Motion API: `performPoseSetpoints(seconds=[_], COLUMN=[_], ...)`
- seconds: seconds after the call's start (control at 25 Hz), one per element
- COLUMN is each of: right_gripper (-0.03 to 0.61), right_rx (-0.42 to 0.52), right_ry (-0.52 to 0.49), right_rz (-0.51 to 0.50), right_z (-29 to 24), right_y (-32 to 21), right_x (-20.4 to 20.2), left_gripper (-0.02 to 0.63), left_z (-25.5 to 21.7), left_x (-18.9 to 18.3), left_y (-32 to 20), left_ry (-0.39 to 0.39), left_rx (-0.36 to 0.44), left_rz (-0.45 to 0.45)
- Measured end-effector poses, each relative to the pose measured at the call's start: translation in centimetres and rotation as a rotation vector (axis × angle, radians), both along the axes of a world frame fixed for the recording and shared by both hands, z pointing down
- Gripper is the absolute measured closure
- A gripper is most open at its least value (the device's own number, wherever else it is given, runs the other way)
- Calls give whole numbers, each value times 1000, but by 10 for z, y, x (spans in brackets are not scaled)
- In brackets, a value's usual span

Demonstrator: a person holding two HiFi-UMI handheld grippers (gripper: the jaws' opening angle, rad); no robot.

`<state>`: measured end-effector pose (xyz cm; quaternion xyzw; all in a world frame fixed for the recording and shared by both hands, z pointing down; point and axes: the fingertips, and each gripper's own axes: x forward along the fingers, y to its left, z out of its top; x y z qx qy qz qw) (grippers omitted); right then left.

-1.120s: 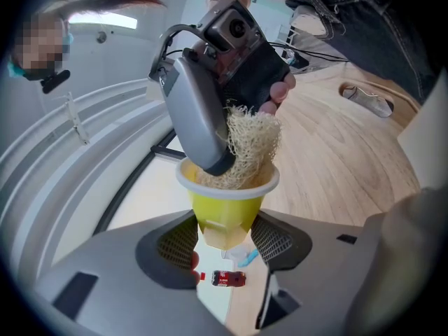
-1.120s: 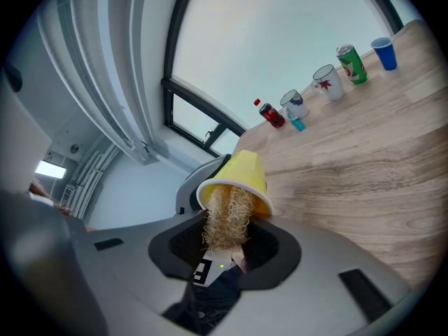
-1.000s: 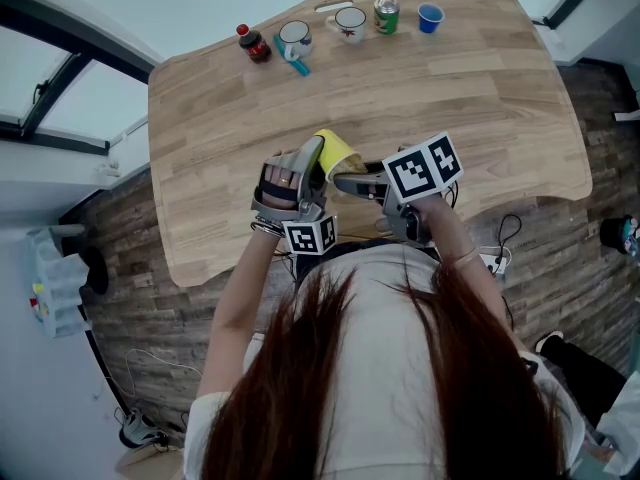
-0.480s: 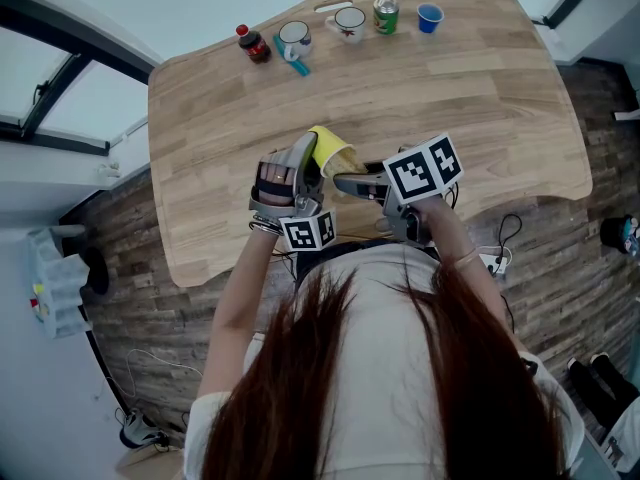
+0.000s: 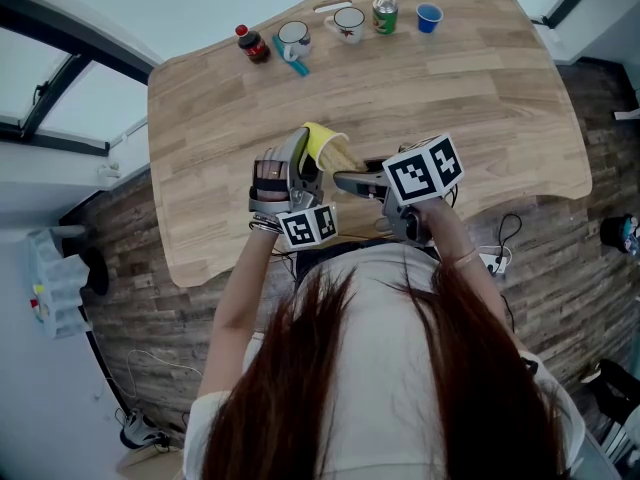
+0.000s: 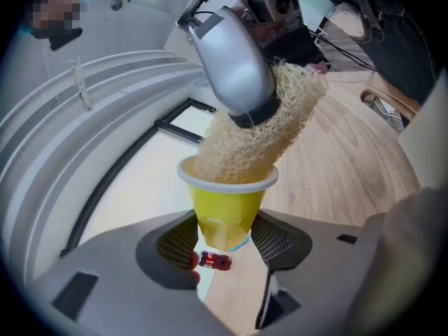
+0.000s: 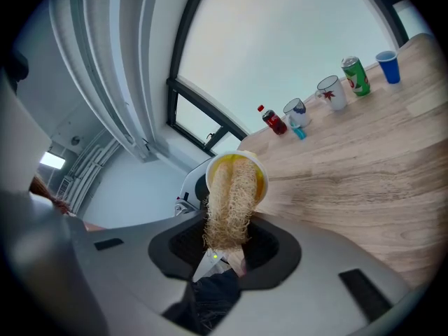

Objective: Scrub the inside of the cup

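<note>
My left gripper is shut on the base of a yellow paper cup, held above the near part of the wooden table with its mouth turned toward the right gripper. My right gripper is shut on a tan loofah scrubber, whose far end is pushed into the cup's mouth. In the head view most of the loofah is hidden between the two grippers.
Along the table's far edge stand a small dark bottle with a red cap, two white mugs, a green can and a blue cup. A teal object lies by the first mug.
The left gripper has rolled and the cup has tilted and shifted slightly away from me. The right gripper with the loofah has stayed put.
</note>
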<state>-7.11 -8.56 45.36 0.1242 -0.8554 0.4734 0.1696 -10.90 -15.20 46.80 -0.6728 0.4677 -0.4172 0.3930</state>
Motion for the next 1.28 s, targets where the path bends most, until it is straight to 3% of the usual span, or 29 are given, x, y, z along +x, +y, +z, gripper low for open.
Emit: performPoseSetpoints(seconds=[0.72, 1.28], right_gripper=[451, 451], right_rx=[207, 301], right_ry=[-1, -49], right_rz=[34, 84], right_z=[-17, -33], right_y=[-16, -27], right_x=[2, 10], left_gripper=[373, 379], left_z=[-3, 2], left_x=[-9, -1], left_y=[-11, -13], left_ry=[336, 634], left_rx=[-259, -472], left_rz=[-151, -183])
